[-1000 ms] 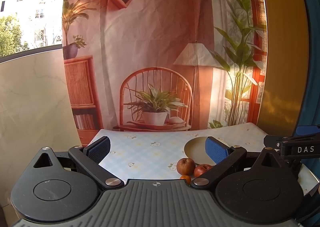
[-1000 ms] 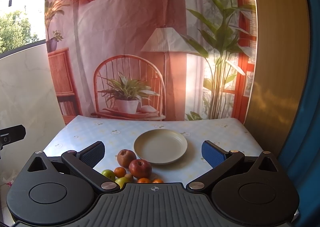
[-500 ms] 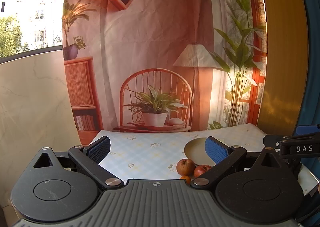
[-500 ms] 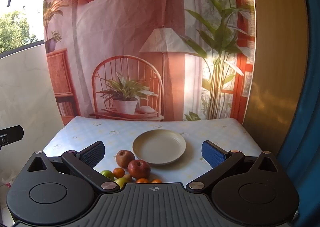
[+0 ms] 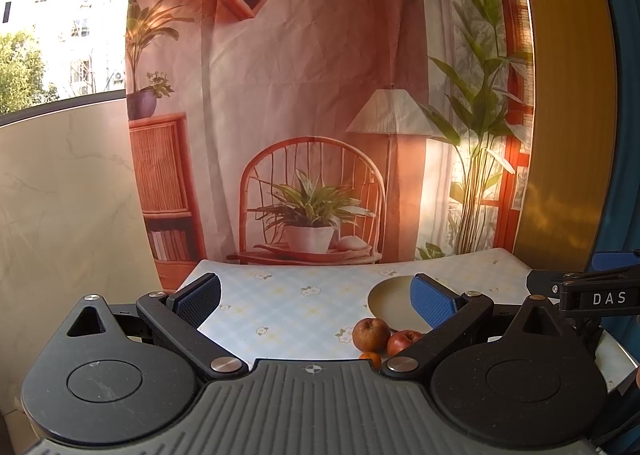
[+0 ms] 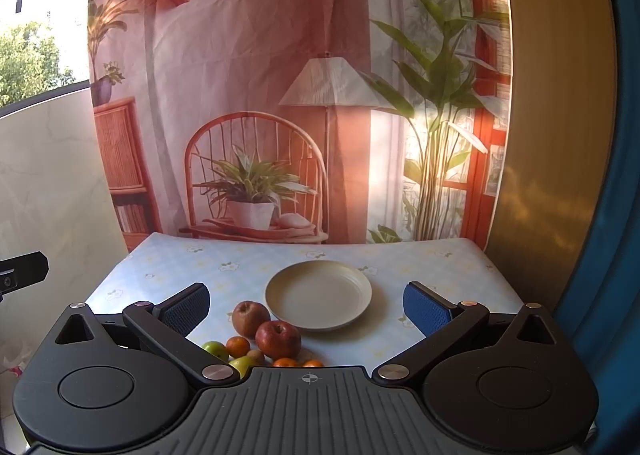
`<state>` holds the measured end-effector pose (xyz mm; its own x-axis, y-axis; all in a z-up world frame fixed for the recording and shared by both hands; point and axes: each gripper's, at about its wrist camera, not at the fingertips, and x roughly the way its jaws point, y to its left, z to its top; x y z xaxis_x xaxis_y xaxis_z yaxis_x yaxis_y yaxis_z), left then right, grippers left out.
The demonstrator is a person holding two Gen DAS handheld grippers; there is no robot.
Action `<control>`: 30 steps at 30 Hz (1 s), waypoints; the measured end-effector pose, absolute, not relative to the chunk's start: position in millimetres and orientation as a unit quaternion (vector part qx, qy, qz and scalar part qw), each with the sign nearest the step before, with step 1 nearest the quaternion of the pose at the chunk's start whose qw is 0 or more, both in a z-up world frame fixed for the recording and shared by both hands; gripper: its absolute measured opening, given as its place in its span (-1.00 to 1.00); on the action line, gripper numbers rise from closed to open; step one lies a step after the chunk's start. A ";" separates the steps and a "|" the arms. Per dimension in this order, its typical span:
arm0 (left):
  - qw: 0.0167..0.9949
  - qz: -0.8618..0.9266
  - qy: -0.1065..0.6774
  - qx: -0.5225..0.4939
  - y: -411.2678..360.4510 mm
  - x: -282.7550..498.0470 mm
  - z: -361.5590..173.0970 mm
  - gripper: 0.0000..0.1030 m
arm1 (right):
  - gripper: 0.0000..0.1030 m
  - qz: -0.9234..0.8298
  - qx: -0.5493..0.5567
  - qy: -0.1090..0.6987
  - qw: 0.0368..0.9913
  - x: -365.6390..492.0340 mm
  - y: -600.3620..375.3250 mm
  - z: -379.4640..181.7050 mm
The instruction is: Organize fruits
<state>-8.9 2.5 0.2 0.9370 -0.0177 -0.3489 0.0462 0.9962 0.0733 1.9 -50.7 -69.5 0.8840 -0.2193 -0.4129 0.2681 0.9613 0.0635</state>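
An empty cream plate (image 6: 319, 293) sits mid-table on the flowered cloth. Just in front of it on the left lies a fruit cluster: a brownish apple (image 6: 250, 318), a red apple (image 6: 278, 339), small oranges (image 6: 237, 346), green fruits (image 6: 215, 350) and more oranges partly hidden by the gripper body. My right gripper (image 6: 307, 309) is open and empty, above and behind the fruit. My left gripper (image 5: 316, 301) is open and empty, further left; in its view the plate (image 5: 390, 301) and the two apples (image 5: 371, 334) sit lower right.
The table (image 6: 460, 267) ends against a printed backdrop cloth at the back. A pale marble wall (image 5: 60, 195) stands on the left, and a yellow panel and blue curtain (image 6: 560, 135) on the right. The right gripper's body shows in the left wrist view (image 5: 600, 295).
The right wrist view has shifted slightly, with plate and fruit drifting a little left. The left gripper has hardly moved. Both grippers stay open.
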 end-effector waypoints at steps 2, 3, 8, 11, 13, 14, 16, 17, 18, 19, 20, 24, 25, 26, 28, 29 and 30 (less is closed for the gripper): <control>0.983 -0.016 0.176 0.040 2.4 -9.0 0.6 0.98 | 1.00 -0.127 0.059 0.205 0.969 2.2 -51.6 -68.7; 0.983 -0.016 0.176 0.040 2.6 -9.2 0.7 0.98 | 1.00 -0.127 0.059 0.205 0.969 2.4 -52.1 -68.3; 0.984 -0.016 0.175 0.040 2.7 -8.7 1.1 0.98 | 1.00 -0.127 0.059 0.205 0.969 1.7 -50.2 -69.3; 0.984 -0.016 0.176 0.040 2.9 -8.6 1.1 0.98 | 1.00 -0.127 0.060 0.205 0.969 1.6 -50.4 -69.2; 0.984 -0.015 0.176 0.039 3.0 -7.9 1.7 0.98 | 1.00 -0.127 0.060 0.205 0.969 1.7 -50.1 -69.4; 0.984 -0.015 0.175 0.039 3.4 -7.9 2.0 0.98 | 1.00 -0.126 0.061 0.205 0.969 1.6 -50.7 -69.2; 0.983 -0.017 0.177 0.036 4.1 -6.9 1.6 0.98 | 1.00 -0.125 0.062 0.204 0.969 1.0 -51.0 -69.7; 0.983 -0.017 0.178 0.035 4.3 -5.9 1.2 0.98 | 1.00 -0.124 0.064 0.204 0.969 1.0 -51.6 -69.7; 0.983 -0.016 0.180 0.034 4.6 -4.3 1.0 0.98 | 1.00 -0.123 0.067 0.204 0.969 1.0 -52.7 -69.8; 0.983 -0.015 0.182 0.033 5.1 -2.3 0.5 0.98 | 1.00 -0.122 0.069 0.204 0.969 1.2 -53.5 -70.1; 0.982 -0.013 0.183 0.033 5.3 -0.6 0.2 0.98 | 1.00 -0.122 0.069 0.203 0.969 1.5 -54.4 -70.2; 0.983 -0.001 0.183 0.021 7.1 8.0 -3.8 0.98 | 1.00 -0.123 0.072 0.197 0.970 5.0 -58.8 -72.0; 0.983 0.002 0.184 0.019 7.6 12.1 -5.6 0.98 | 1.00 -0.123 0.073 0.194 0.971 6.8 -60.4 -73.4; 0.983 0.003 0.184 0.018 8.3 16.7 -7.3 0.98 | 1.00 -0.123 0.075 0.192 0.971 8.6 -62.4 -74.4; 0.984 0.006 0.179 0.018 10.7 26.0 -11.4 0.98 | 1.00 -0.122 0.082 0.185 0.972 18.0 -70.4 -80.5; 0.984 0.007 0.180 0.018 11.3 30.8 -13.8 0.98 | 1.00 -0.124 0.086 0.185 0.971 22.4 -73.6 -83.5; 0.983 0.007 0.185 0.017 13.0 36.8 -16.2 0.98 | 1.00 -0.126 0.092 0.185 0.970 29.1 -77.7 -88.5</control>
